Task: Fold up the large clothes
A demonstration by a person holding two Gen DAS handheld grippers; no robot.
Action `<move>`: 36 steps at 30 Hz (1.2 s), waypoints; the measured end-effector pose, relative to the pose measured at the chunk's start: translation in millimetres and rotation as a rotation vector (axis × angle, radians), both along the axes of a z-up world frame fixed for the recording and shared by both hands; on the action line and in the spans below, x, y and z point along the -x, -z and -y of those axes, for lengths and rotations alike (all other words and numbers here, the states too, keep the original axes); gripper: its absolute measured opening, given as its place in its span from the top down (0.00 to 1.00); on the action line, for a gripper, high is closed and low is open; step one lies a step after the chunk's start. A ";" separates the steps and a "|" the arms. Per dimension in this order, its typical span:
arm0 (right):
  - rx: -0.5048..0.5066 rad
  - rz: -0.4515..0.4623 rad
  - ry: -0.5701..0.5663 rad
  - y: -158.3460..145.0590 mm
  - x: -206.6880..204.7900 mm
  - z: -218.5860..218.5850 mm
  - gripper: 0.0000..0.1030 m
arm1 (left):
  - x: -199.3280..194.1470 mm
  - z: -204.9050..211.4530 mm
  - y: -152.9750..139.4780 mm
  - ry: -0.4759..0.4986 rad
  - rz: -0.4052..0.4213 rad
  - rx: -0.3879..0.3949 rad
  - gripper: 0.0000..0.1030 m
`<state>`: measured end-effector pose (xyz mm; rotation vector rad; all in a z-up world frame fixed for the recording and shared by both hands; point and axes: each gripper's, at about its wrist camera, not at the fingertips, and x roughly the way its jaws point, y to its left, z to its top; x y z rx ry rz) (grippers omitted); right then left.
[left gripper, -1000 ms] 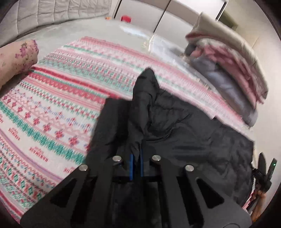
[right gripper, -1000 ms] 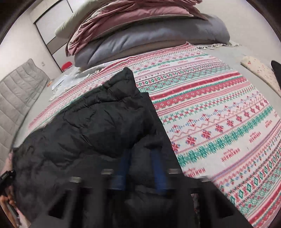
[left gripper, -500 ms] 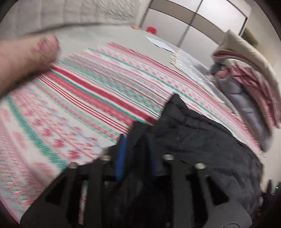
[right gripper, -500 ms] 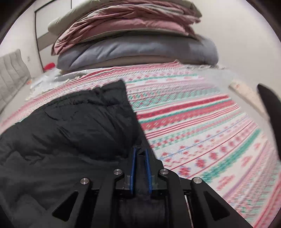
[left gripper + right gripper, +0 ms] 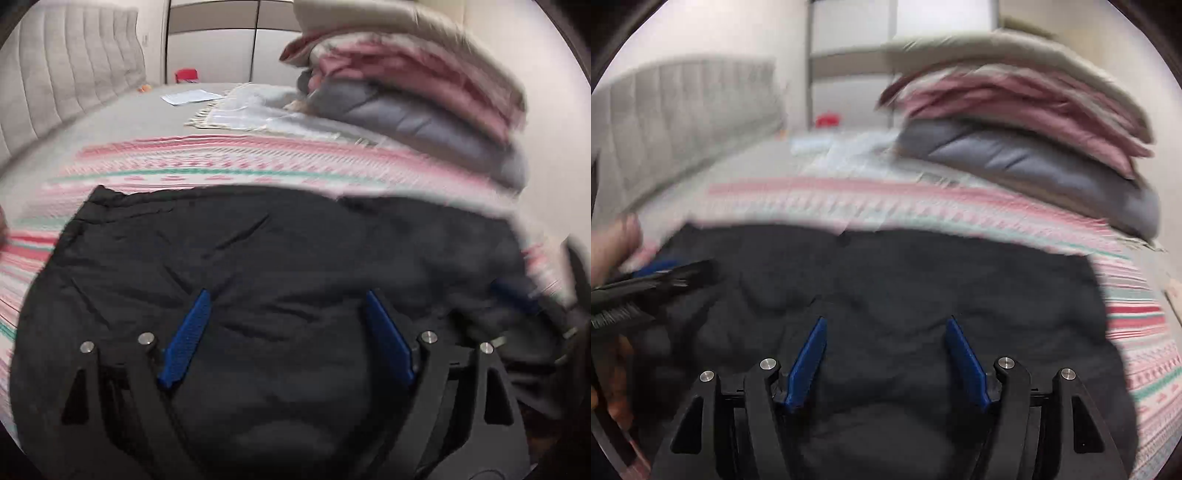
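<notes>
Left wrist view, left gripper: its blue fingers are spread wide with nothing between them; half a second ago they were pinched on a fold of black cloth, so the hold has been let go.
Left wrist view, jacket: the black padded jacket lies flat on the striped blanket, its far edge running straight across the view; a second ago a peak of cloth was lifted above the gripper, and now it is laid down.
Left wrist view, right gripper: blurred at the right edge, low over the jacket; its spread cannot be told from here.
Left wrist view, background: a stack of bedding sits beyond the blanket, blurred by motion.

Right wrist view, right gripper: blue fingers wide apart and empty over the jacket; half a second ago they were closed on the cloth.
Right wrist view, left gripper: seen at the left edge, just over the jacket's left side, held by a hand.
Right wrist view, blanket: bare stripes show to the right of the jacket.

Meaning for the task: one fold looks placed and released by both grippers. The jacket is still a broad slab, so I judge more folding remains, starting with a fresh grasp on an edge.
</notes>
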<state>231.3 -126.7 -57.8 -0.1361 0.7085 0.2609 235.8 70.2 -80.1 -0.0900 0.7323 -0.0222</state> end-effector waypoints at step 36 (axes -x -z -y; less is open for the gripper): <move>-0.070 -0.081 0.188 -21.1 85.5 110.0 0.26 | 150.1 -153.8 40.9 -0.228 -0.305 0.578 0.13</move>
